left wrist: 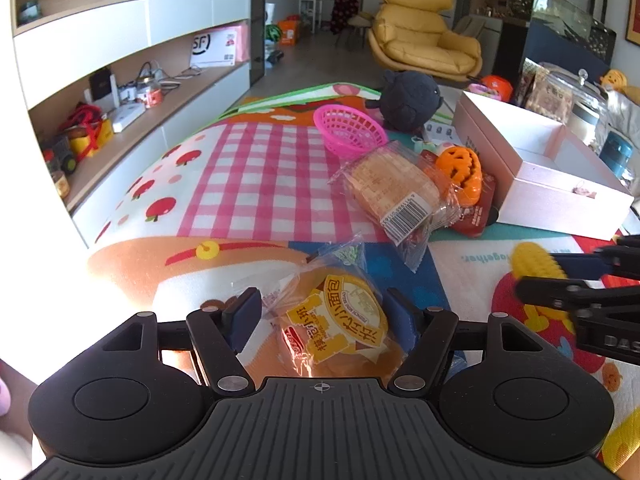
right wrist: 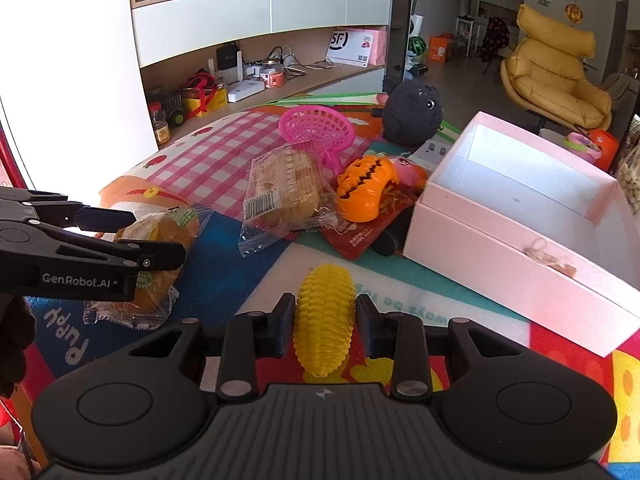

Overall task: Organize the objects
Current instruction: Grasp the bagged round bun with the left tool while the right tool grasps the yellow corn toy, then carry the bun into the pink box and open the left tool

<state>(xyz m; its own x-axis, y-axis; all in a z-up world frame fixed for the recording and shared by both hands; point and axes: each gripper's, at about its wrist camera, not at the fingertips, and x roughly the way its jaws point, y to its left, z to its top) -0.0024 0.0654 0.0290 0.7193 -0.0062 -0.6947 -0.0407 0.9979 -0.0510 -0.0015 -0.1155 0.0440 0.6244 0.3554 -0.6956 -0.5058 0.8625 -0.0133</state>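
Left gripper (left wrist: 322, 312): black plastic tongs with blue pads, set wide apart either side of the round bun; neither pad visibly presses the wrapper.
Round bun (left wrist: 340, 320): golden, domed, in crinkled clear film with a yellow label; lies on the mat between the left tongs.
Right gripper (right wrist: 323, 320): tongs nearly together, flanking the toy corn; whether the pads touch it I cannot tell.
Toy corn (right wrist: 324, 316): yellow, knobbly moulded plastic cob, on the mat between the right tongs, pointing to 12 o'clock.
Sliced bread pack (right wrist: 282, 192): squarish, clear film, barcode sticker; 11 o'clock of the corn.
Pumpkin toy (right wrist: 368, 188): glossy orange plastic, jagged mouth; beside the bread.
Pink basket (right wrist: 316, 130): openwork plastic, oval.
White box (right wrist: 520, 232): open, matte card, rectangular; 2 o'clock of the corn.
Play mat (left wrist: 260, 176): soft, printed gingham and apples.
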